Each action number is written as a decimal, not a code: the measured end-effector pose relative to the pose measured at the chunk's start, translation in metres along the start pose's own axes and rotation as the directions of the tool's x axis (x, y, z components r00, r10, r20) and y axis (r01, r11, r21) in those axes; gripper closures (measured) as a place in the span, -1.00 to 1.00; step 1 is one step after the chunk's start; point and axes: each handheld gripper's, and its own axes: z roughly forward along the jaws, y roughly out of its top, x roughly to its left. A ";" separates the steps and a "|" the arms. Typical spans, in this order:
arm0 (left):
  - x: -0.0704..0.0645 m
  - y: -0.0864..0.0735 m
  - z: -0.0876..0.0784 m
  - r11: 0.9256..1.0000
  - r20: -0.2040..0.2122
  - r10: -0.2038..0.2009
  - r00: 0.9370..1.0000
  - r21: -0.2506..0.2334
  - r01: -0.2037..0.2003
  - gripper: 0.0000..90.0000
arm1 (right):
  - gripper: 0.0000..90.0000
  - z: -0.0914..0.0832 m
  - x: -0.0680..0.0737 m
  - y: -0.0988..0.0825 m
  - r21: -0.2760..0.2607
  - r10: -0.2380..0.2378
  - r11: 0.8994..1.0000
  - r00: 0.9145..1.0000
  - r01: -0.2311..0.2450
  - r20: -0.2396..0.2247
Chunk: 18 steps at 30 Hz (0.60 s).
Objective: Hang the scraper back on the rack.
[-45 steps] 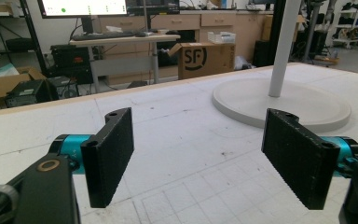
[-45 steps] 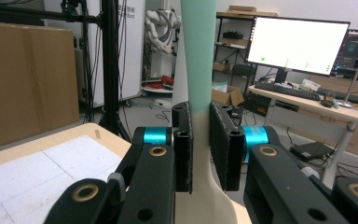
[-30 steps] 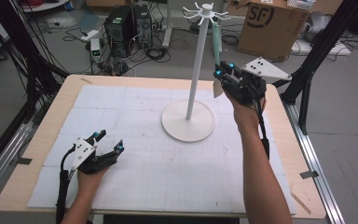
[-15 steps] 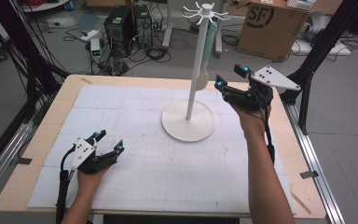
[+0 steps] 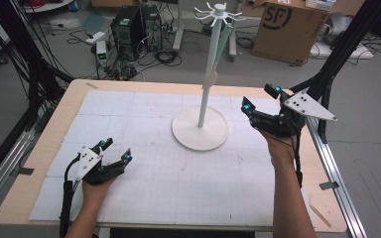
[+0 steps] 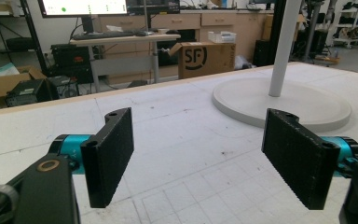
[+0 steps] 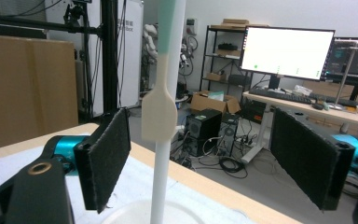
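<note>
Item: white rack (image 5: 208, 94), round base on the table (image 5: 44, 148), hooked crown on top. Hanging from the crown beside the pole, a long spatula (image 5: 218, 52), green handle, cream blade; my right gripper view shows that blade (image 7: 159, 114) close.

Right gripper (image 5: 263, 106): just right of the rack, jaws just opened wide, nothing between them.

Left gripper (image 5: 114, 151): well left of the rack's base, jaws wide apart, nothing held.

Lettering: "SF" on a cardboard box (image 5: 287, 25) beyond the rack; monitor text, perhaps, unreadable.
</note>
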 end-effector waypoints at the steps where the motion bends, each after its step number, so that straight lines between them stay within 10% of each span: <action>1: 0.000 0.000 0.000 1.000 0.000 0.000 1.000 0.000 0.000 -0.43 | -0.60 -0.003 0.000 -0.002 -0.004 0.005 1.000 1.000 -0.005 -0.002; 18: 0.000 0.000 0.000 1.000 0.000 -0.001 1.000 0.000 0.001 -0.43 | -0.60 -0.044 0.002 -0.037 -0.046 0.039 0.998 0.999 -0.039 0.012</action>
